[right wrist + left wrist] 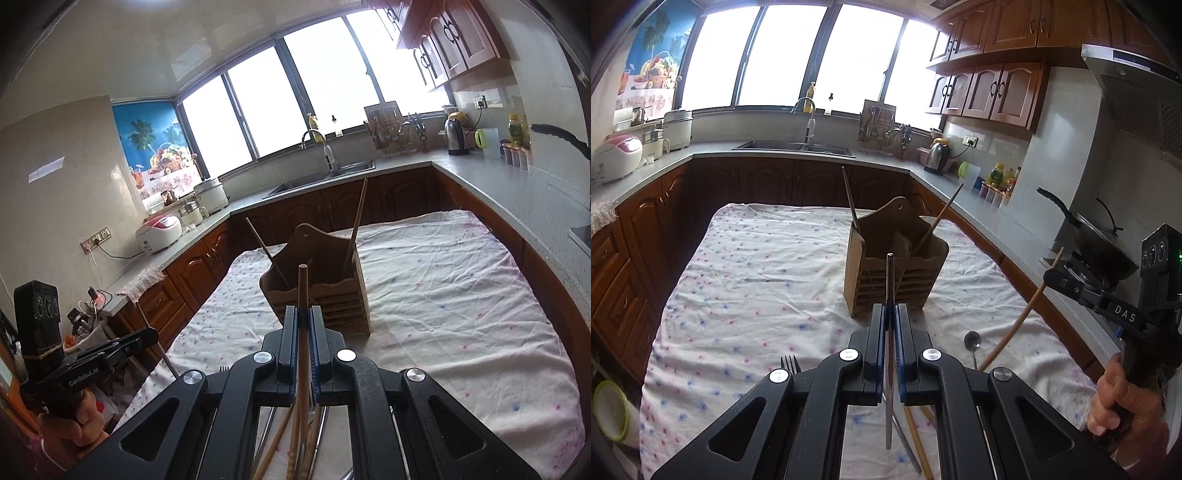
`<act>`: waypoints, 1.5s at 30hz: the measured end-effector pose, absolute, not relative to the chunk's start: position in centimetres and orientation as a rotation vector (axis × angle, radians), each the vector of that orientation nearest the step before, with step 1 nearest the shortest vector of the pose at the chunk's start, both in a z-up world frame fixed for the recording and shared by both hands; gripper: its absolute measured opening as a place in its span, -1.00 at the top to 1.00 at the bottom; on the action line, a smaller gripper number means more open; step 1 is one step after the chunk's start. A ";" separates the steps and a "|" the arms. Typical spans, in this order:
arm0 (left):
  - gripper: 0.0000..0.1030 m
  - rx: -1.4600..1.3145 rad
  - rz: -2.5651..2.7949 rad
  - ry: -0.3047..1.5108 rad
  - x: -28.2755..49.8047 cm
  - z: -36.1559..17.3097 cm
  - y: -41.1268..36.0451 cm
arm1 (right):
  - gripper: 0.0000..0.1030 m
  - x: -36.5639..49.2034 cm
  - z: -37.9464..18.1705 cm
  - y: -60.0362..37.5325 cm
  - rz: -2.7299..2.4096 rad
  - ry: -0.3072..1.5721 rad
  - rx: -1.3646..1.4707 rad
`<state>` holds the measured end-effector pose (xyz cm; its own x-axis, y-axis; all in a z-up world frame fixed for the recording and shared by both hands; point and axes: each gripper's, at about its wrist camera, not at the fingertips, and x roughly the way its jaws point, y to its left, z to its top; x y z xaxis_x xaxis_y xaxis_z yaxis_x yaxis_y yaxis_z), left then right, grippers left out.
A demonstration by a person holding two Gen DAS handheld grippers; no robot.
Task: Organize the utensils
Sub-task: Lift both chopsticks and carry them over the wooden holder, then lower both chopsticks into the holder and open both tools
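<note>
Jaws of left gripper (891, 314) pinch a metal utensil handle (890, 280), its tip poking past the fingertips. Right gripper (303, 317) clamps a wooden chopstick (303, 291) likewise. Beyond both, wooden utensil caddy (897, 258) stands on the floral cloth (757, 277).

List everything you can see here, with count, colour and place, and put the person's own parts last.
holder: one, brown wood, on the cloth, two sticks standing in it
cloth: one, white with pink and blue dots, covering the table
spoon: one, silver, on the cloth near the front
fork: one, silver, tines showing by the left tongs
kettle: one, silver, on the right counter
sink: one, steel, under the window
left tongs: black, shut on a metal chopstick
right tongs: black, shut on a wooden chopstick
</note>
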<state>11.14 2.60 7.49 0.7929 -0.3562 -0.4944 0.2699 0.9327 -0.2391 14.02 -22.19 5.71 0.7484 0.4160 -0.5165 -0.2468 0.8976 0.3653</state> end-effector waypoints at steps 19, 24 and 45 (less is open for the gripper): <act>0.94 -0.175 -0.337 0.510 14.6 8.9 2.5 | 0.88 17.7 8.0 -23.2 0.339 0.551 0.303; 0.94 -0.179 -0.339 0.470 16.4 9.9 2.7 | 0.89 19.5 9.8 -23.8 0.324 0.492 0.314; 0.94 -0.181 -0.278 0.256 27.5 10.9 1.5 | 0.89 29.5 11.2 -24.0 0.273 0.396 0.307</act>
